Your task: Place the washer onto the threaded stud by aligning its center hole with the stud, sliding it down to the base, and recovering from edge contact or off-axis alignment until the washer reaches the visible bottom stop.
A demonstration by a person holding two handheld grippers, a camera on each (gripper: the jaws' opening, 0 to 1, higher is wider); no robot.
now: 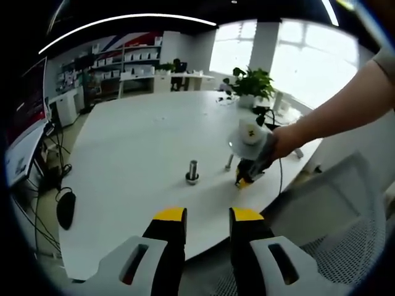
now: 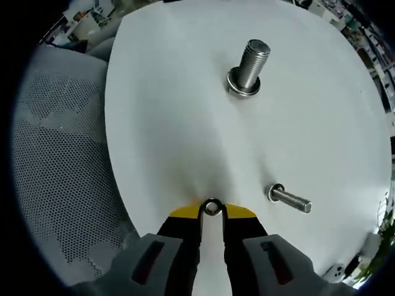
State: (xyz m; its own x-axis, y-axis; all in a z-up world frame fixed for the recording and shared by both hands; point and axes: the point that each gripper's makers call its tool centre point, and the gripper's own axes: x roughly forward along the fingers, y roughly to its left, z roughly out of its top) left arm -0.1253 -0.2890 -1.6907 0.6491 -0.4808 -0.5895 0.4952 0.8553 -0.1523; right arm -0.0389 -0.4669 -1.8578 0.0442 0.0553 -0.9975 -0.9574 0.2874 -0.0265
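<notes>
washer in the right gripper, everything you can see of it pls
The washer is a small, thin metal ring, silvery-grey with a dark open center hole. It sits pinched between the yellow tips of the right gripper, its face and hole toward the camera. It is above the white table, well short of the upright stud, which already shows a ring at its base. In the left gripper view it is too small to make out.

The right tool [image 2: 212,209] is pinched nearly closed, the left tool [image 1: 207,216] parted (a forearm [image 1: 345,102] reaching in).
</notes>
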